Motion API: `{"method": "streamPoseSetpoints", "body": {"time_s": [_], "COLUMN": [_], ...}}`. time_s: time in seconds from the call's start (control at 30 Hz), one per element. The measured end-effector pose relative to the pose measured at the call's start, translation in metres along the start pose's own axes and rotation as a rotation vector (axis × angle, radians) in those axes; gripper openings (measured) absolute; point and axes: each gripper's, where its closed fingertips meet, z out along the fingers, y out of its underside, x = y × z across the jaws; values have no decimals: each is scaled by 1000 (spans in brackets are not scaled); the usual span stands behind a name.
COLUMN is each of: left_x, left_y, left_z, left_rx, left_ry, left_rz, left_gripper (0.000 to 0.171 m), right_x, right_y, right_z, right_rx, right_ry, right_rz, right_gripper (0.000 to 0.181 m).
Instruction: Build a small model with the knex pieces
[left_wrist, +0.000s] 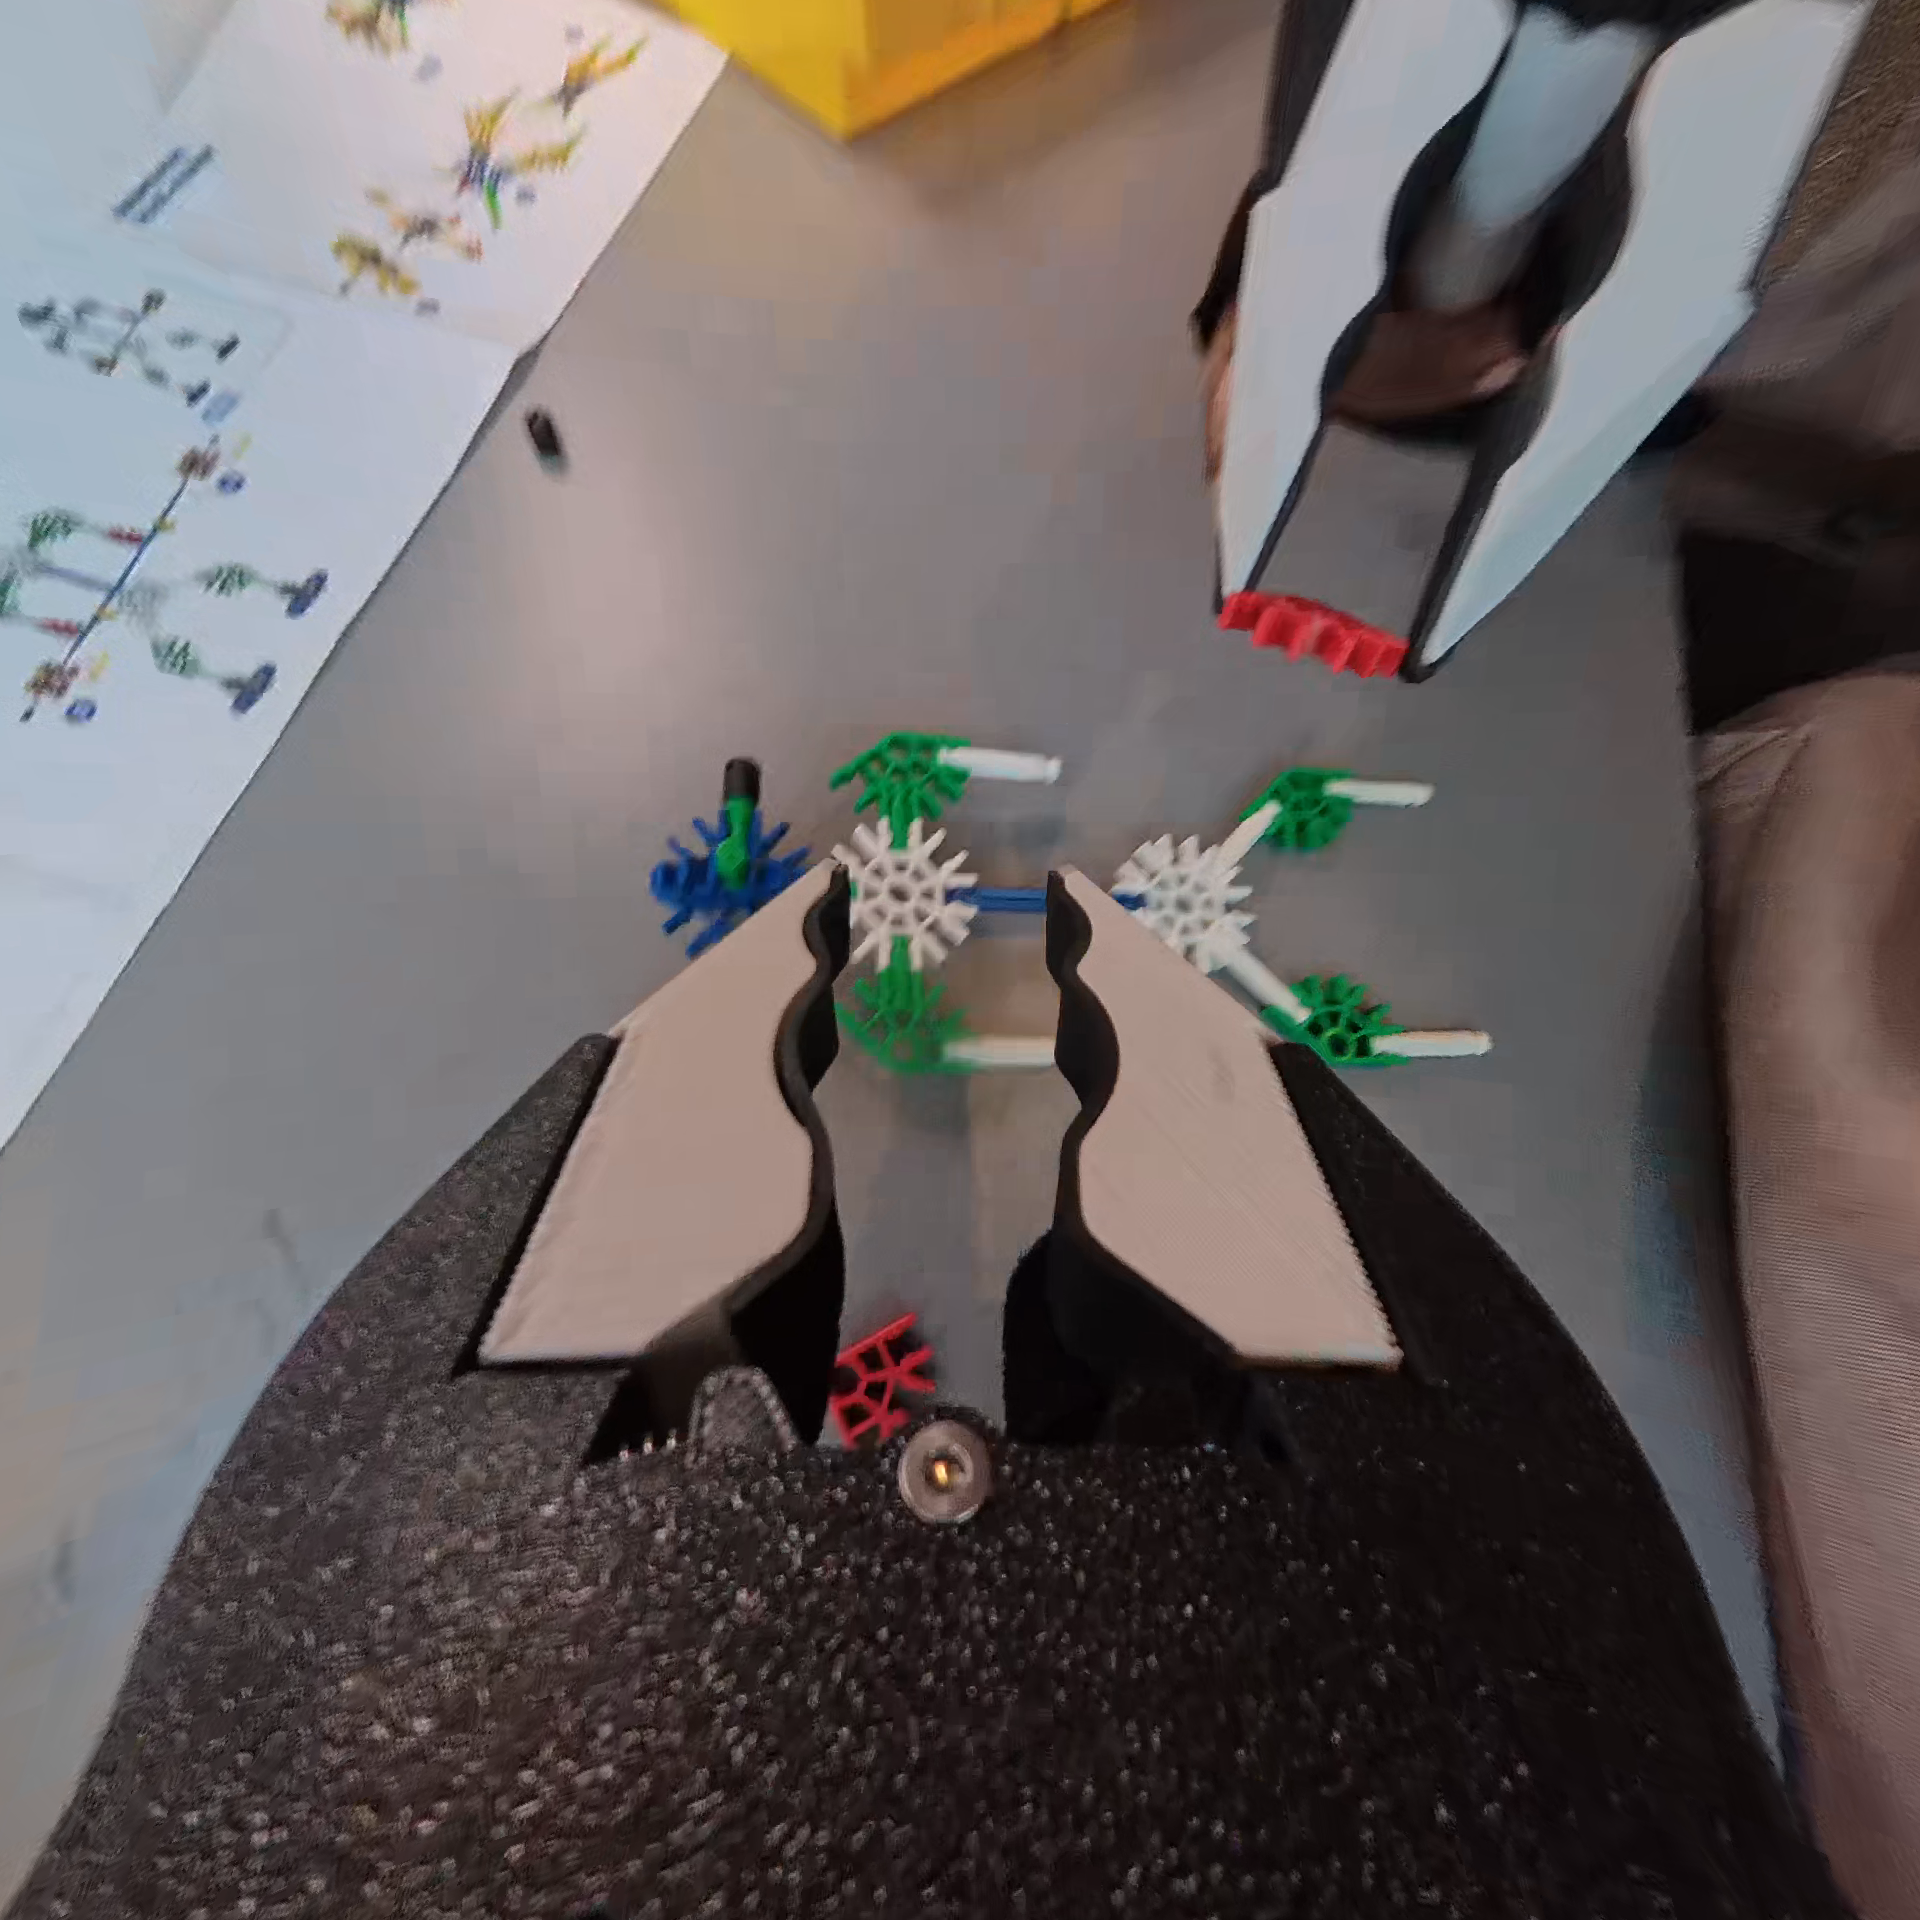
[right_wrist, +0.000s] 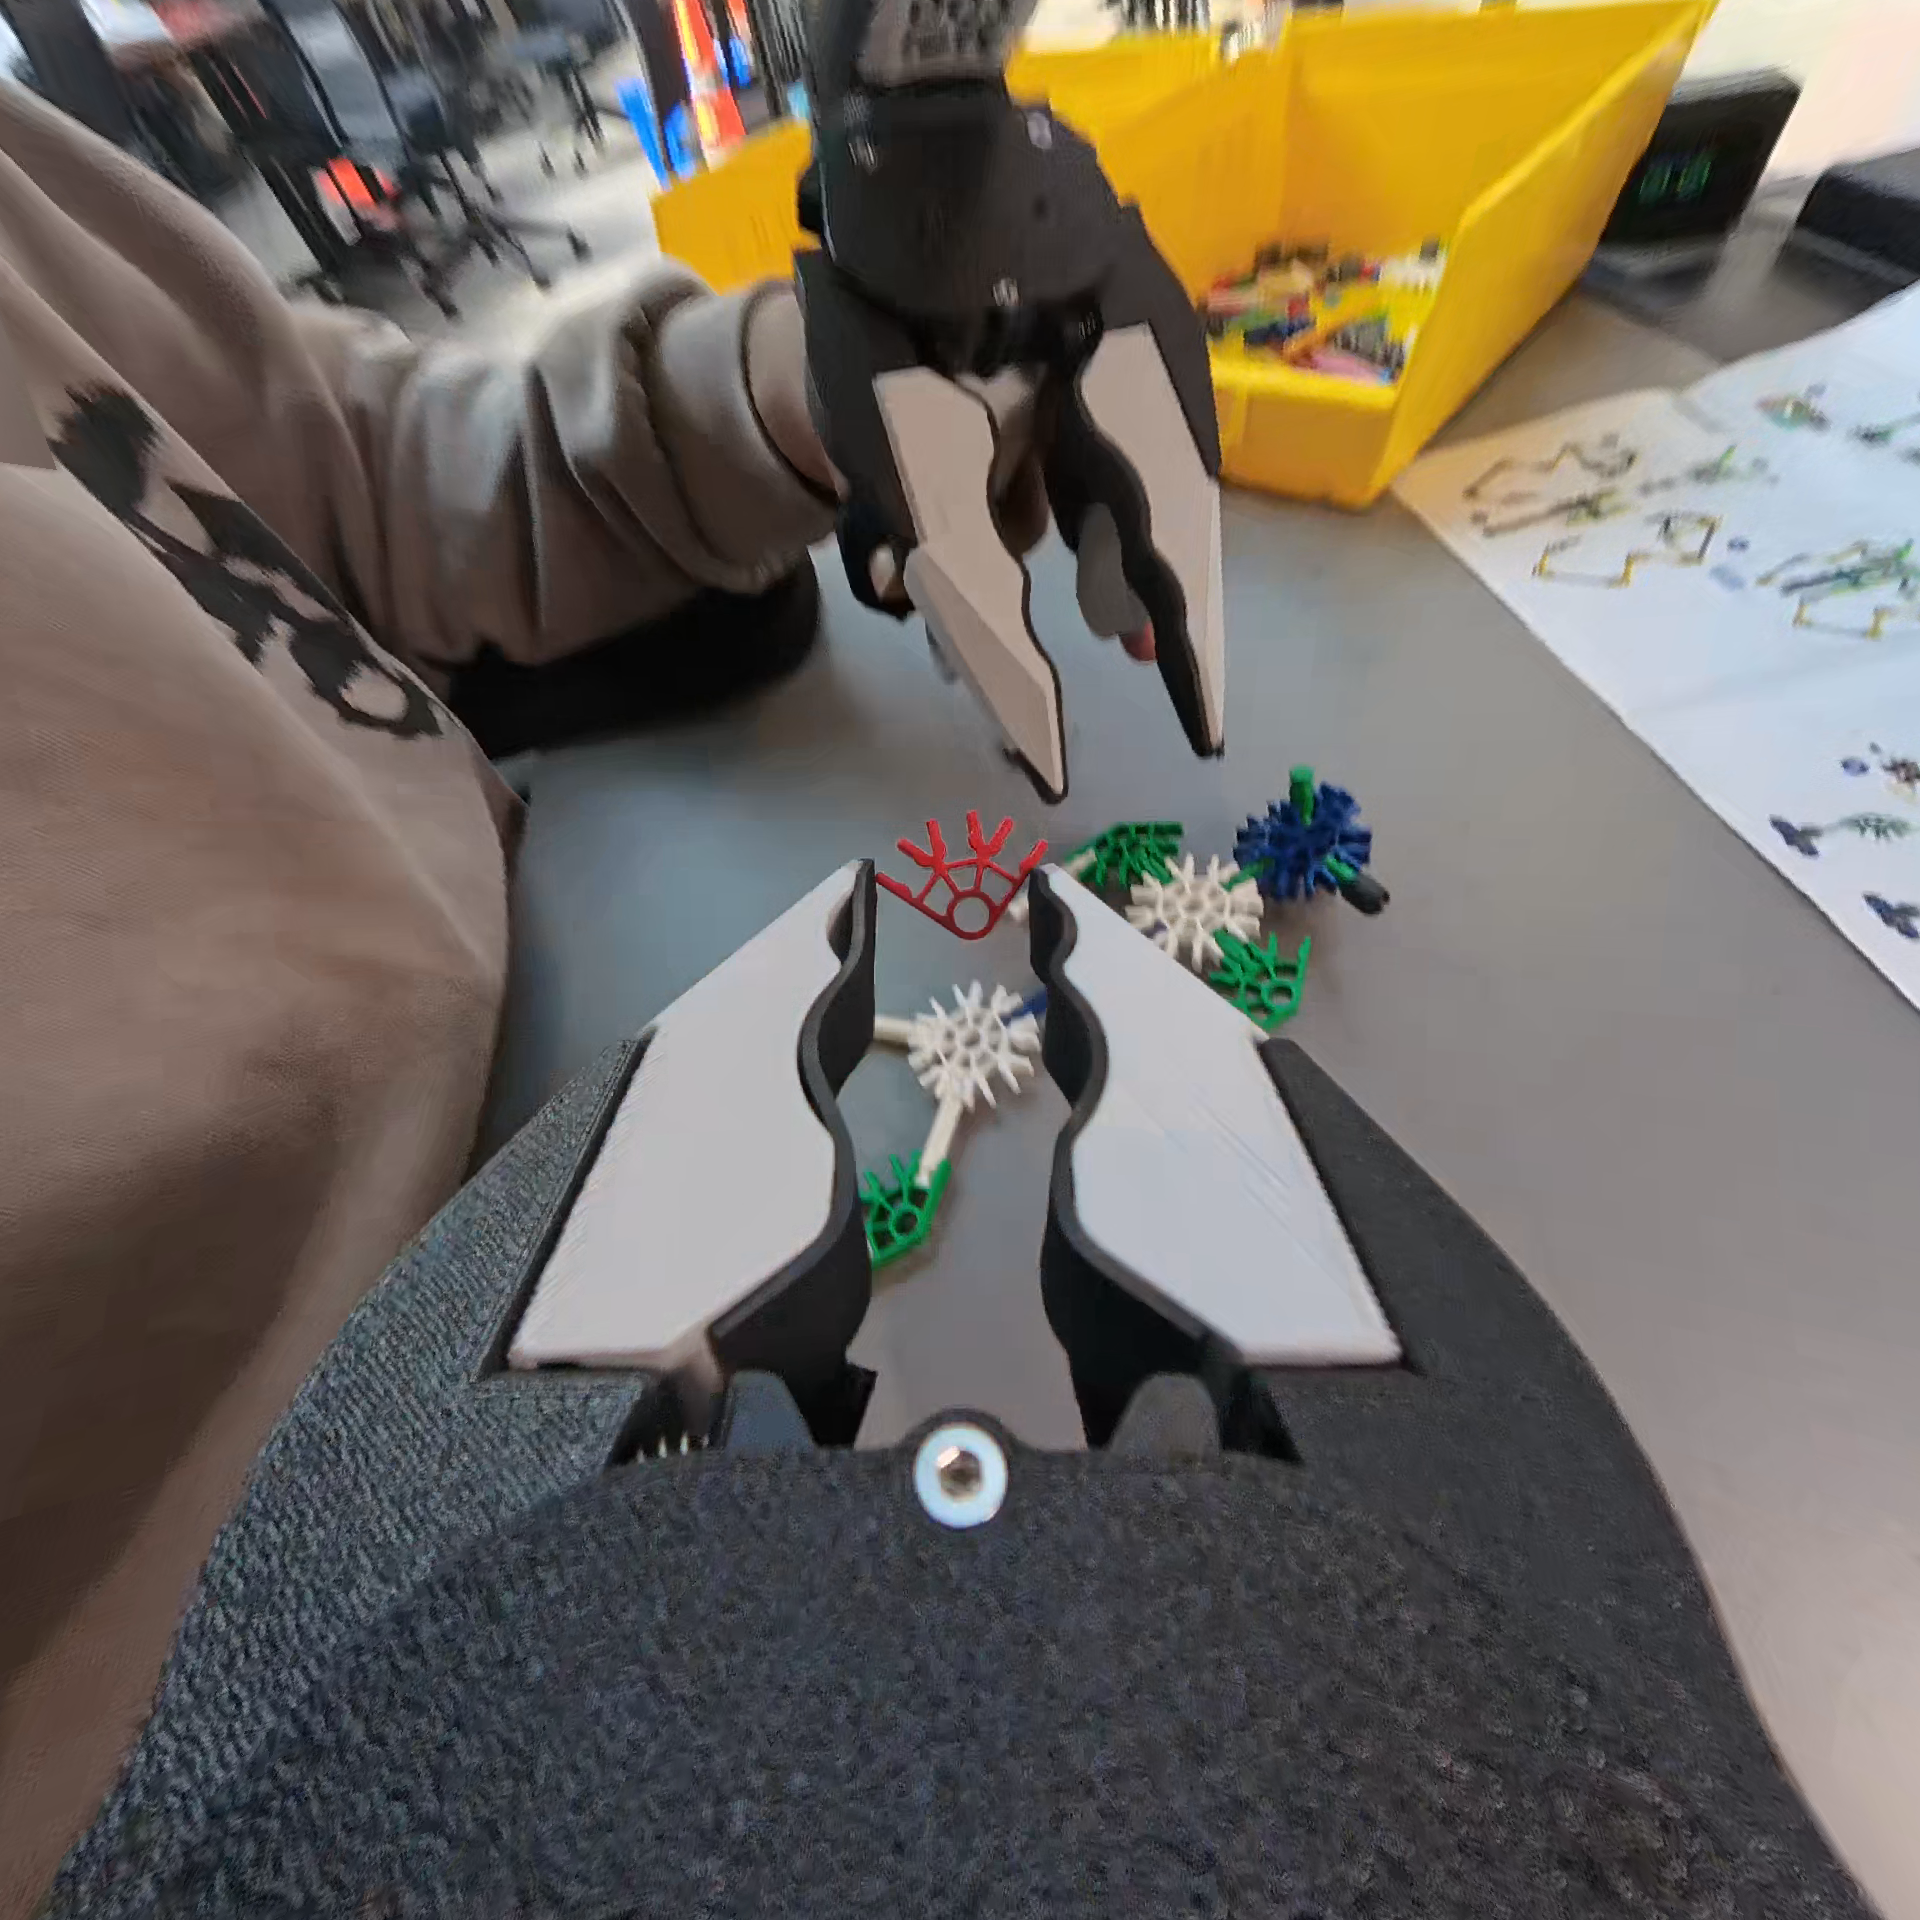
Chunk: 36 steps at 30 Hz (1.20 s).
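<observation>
Right claw clamping red connector; left claw agape above toy frame.

Both wrist views close above grey table, seemingly facing; share toy assembly.

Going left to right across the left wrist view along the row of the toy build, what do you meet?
Instruction sheets → blue connector → first white snowflake connector → blue rod → second white snowflake connector → lower right green connector → person's brown sleeve.
</observation>
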Motion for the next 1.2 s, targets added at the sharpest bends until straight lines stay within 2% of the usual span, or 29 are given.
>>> {"method": "streamPoseSetpoints", "body": {"time_s": [0.13,0.23,0.3,0.43,0.53,0.63,0.73,0.77,0.97,1.2], "left_x": [59,85,85,91,89,72,49,43,31,26], "left_y": [-48,-75,-85,-89,-91,-85,-75,-72,-66,-74], "left_z": [-20,-47,-55,-60,-59,-43,-28,-24,-10,-10], "left_rx": [307,480,553,581,579,541,521,514,508,633], "left_ry": [451,810,894,960,943,831,701,670,531,482], "left_rz": [-142,-326,-412,-443,-464,-526,-603,-624,-619,-625], "left_gripper": [36,36,34,28,24,21,4,4,4,4], "right_x": [-23,-35,-41,-42,-36,-15,15,20,29,33], "right_y": [-46,-68,-75,-82,-80,-66,-46,-42,-26,-27], "right_z": [-7,-12,-11,-7,-6,-2,2,1,0,5], "right_rx": [302,431,454,478,471,385,254,239,200,242], "right_ry": [-107,-137,-151,-121,-96,18,174,202,240,278], "right_rz": [11,-44,-82,-135,-138,-149,-116,-105,-17,141], "right_gripper": [28,28,28,27,27,27,22,21,21,17]}}
